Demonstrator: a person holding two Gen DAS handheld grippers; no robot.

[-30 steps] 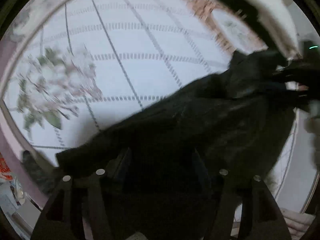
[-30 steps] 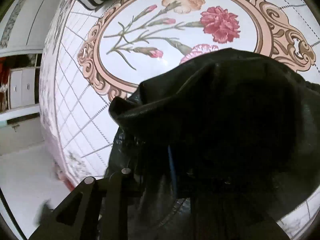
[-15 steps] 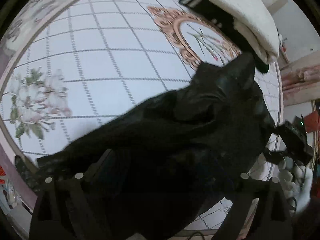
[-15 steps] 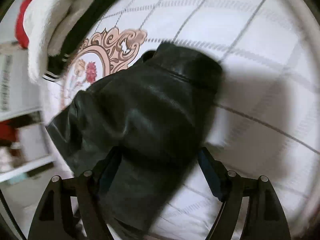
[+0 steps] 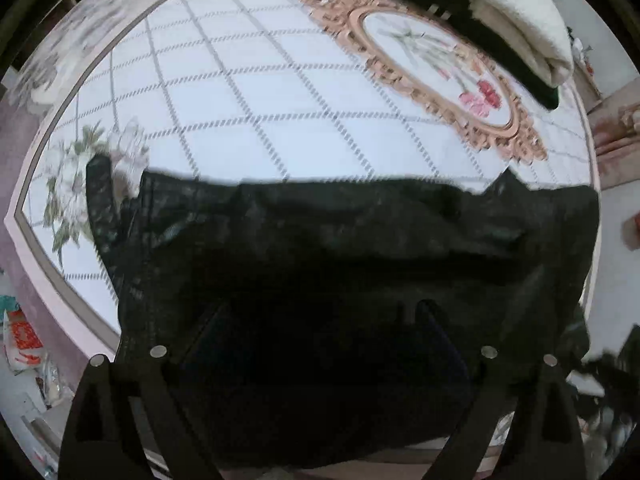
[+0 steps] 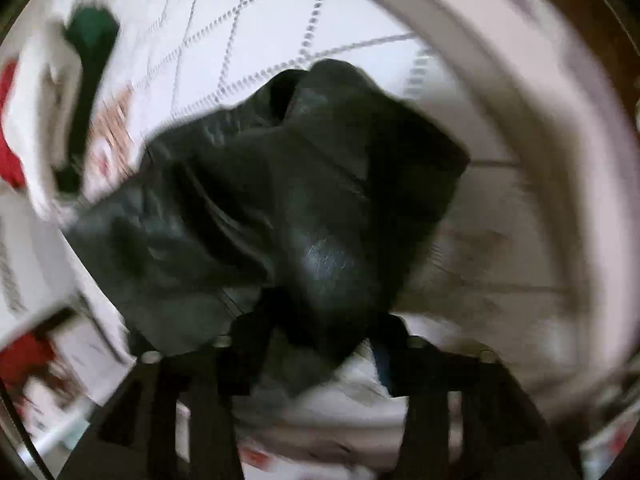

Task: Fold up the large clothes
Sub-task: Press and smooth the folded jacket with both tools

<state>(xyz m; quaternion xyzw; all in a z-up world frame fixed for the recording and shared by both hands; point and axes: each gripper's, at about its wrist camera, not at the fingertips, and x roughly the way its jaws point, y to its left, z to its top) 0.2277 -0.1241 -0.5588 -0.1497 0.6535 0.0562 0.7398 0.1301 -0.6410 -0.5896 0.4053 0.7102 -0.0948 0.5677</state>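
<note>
A black leather garment lies spread wide across the near part of the white quilted bedspread. My left gripper points straight down over it, jaws wide open, with nothing pinched between the fingers. In the blurred right wrist view the same garment bunches up toward the bed's corner. A fold of it sits between the jaws of my right gripper, which are closing. A strip of the blue pad still shows beside the leather.
A stack of folded clothes, white fleece over a dark striped piece, sits at the far right of the bed beside an ornate flower medallion. The bed's pink border runs on the left, with floor clutter beyond it.
The garment went from a diagonal heap to a wide band across the bed. My left gripper opened wider. My right gripper let go, swung toward the bed's edge, and now narrows around a fold.
</note>
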